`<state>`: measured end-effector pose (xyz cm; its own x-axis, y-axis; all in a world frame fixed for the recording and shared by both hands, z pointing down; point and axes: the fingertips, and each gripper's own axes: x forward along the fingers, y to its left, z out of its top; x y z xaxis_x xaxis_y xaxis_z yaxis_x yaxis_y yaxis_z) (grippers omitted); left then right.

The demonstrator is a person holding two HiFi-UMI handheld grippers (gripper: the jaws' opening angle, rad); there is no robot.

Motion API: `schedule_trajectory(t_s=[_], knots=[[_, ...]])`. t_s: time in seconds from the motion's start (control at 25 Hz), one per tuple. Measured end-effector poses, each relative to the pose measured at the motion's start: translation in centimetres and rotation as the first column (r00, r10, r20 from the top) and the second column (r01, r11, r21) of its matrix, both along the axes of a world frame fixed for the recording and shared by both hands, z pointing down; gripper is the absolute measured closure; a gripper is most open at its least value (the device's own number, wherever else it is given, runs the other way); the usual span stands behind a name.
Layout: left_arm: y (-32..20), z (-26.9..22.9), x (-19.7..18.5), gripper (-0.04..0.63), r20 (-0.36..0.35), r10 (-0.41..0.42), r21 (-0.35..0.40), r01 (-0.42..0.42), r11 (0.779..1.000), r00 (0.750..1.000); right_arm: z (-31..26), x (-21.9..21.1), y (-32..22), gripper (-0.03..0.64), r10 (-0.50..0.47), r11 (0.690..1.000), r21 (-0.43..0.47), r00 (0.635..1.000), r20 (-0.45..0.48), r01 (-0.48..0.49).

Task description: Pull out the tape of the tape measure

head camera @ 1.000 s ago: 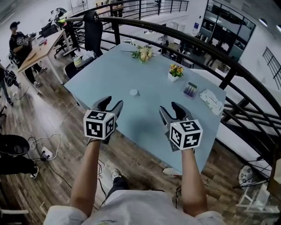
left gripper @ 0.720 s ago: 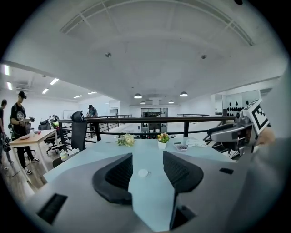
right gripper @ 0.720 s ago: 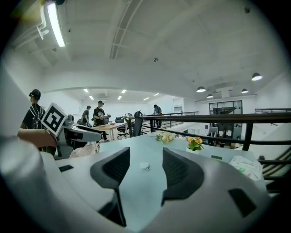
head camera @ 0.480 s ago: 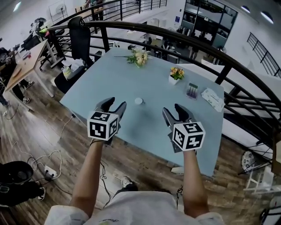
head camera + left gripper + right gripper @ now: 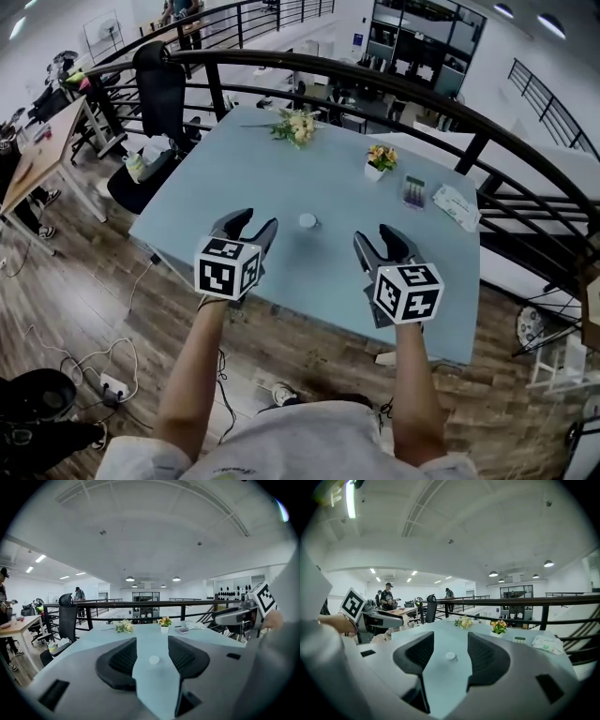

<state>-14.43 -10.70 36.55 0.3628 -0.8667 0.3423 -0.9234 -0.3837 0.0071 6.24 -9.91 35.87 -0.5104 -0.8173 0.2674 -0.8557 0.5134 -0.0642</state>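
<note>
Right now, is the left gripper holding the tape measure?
No, the left gripper is open and empty; the tape measure lies on the table.

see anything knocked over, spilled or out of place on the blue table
Nothing stands out. The tape measure lies flat mid-table, the flower pot stands upright, nothing is spilled. Only the bouquet lies on its side near the far edge.

The tape measure (image 5: 307,221) lies on the table (image 5: 244,187), flowerpot (image 5: 377,164) behind it (off to the right).

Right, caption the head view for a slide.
Left tongs and right tongs, open and empty, face the white tape measure on the table.
</note>
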Motion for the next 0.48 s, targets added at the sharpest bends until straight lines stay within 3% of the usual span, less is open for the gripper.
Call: schedule_trajectory(t_s=[0.48], knots=[[-1.8,0.5,1.1,0.387,0.001,0.052,-0.006,-0.052,0.999,0.999,0.4,1.0,-0.9,0.410,0.058,0.998,-0.004,0.998,0.004,-0.058]])
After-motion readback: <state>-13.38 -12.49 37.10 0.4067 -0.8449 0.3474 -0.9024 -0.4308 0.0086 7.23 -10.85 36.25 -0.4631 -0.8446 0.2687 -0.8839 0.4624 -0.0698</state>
